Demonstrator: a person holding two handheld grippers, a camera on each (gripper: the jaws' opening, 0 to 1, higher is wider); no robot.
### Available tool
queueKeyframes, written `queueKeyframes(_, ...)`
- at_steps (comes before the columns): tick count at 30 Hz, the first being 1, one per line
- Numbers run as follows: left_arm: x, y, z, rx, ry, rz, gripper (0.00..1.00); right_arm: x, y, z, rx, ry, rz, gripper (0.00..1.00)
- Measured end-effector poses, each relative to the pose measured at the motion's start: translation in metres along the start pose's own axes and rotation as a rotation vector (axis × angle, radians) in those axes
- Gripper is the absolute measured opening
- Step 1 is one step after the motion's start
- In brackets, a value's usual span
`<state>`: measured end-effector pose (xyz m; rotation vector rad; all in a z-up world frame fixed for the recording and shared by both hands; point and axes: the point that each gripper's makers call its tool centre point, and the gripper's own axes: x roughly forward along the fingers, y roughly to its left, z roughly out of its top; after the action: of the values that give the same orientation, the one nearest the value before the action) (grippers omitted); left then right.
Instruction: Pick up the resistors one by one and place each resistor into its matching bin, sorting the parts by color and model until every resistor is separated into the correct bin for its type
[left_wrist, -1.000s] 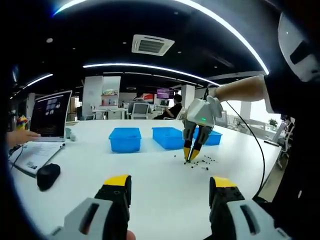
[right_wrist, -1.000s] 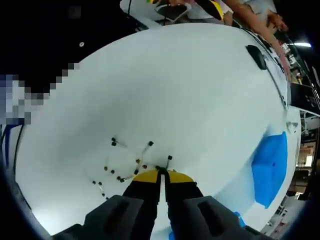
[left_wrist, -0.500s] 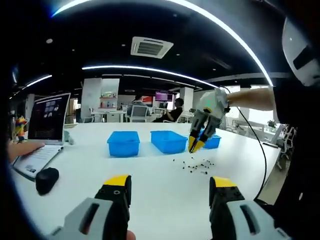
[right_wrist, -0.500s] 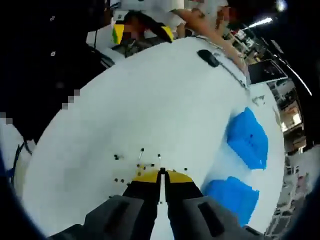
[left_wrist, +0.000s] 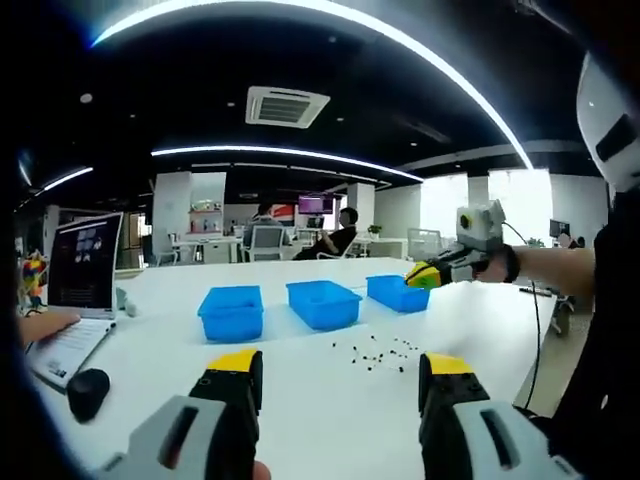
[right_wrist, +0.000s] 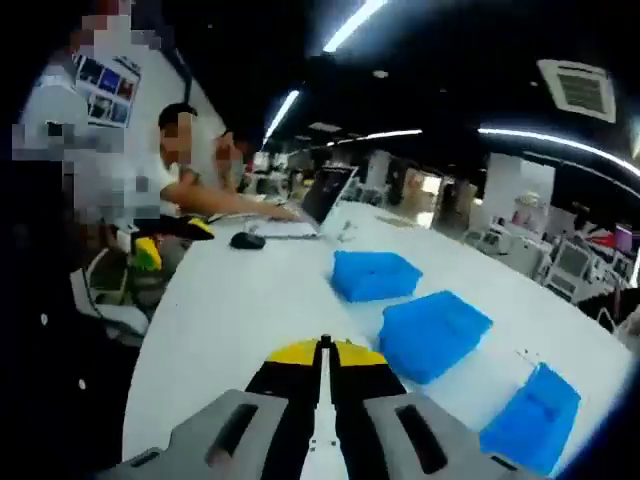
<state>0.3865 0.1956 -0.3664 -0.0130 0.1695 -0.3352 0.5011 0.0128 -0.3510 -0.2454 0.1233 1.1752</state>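
**Right gripper lifted off the pile and carried toward the bins**

Since a second ago the right gripper (left_wrist: 418, 276) is being raised off the scattered resistors (left_wrist: 375, 354) and swung out to the far right, where it is now being held level just beside the rightmost blue bin (left_wrist: 397, 292). In its own view the resistor pile is being lost from sight and the row of bins is being brought in ahead. This is being judged as the carry step: one part has probably been taken and is being brought to its bin.

Nearest in the left gripper view, the left gripper (left_wrist: 340, 375) is being held low over the white worktop (left_wrist: 160, 360) with its jaws spread wide and nothing between them. Beyond it, the loose resistors are being left in a small cluster on the worktop, in front of the middle bin (left_wrist: 323, 302) and well apart from the left bin (left_wrist: 231, 311).

In the right gripper view, the right gripper (right_wrist: 324, 350) is being kept with its jaws pressed together; whether a resistor is being pinched cannot be told, since nothing is being made out at the tips. The long axis and heading of any carried resistor therefore cannot be told. Farther off, a laptop (left_wrist: 82, 265) and a mouse (left_wrist: 86, 391) are being seen at the left.
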Motion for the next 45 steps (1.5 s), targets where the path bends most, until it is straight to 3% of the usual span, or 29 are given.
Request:
queueKeyframes(2,0.001,-0.001,0.001,0.000,-0.001,0.000,0.64,-0.012,-0.002,0.004,0.058,-0.067,-0.092,0.07)
queueKeyframes(6,0.001,-0.004,0.003,0.004,-0.002,-0.006,0.64,-0.022,0.011,0.016,0.111,-0.189,-0.190,0.07)
queueKeyframes(11,-0.003,-0.002,0.004,0.008,0.002,-0.004,0.64,-0.008,0.014,0.038,0.084,-0.233,-0.198,0.07)
queueKeyframes(17,-0.012,0.009,0.006,-0.001,-0.011,0.039,0.64,0.044,0.010,0.078,0.045,-0.267,-0.150,0.07)
queueKeyframes(20,-0.017,0.017,0.007,-0.009,-0.017,0.065,0.64,0.079,0.007,0.096,0.050,-0.269,-0.091,0.07)
queueKeyframes(25,-0.024,0.029,0.010,-0.022,-0.034,0.105,0.64,0.141,-0.014,0.117,0.047,-0.245,-0.056,0.07)
queueKeyframes(33,-0.032,0.037,0.011,-0.031,-0.050,0.129,0.64,0.235,-0.052,0.118,0.001,-0.140,-0.101,0.07)
queueKeyframes(39,-0.036,0.039,0.009,-0.037,-0.052,0.135,0.64,0.274,-0.069,0.113,0.015,-0.089,-0.128,0.07)
queueKeyframes(45,-0.038,0.040,0.008,-0.042,-0.053,0.141,0.64,0.297,-0.076,0.100,0.043,-0.048,-0.151,0.08)
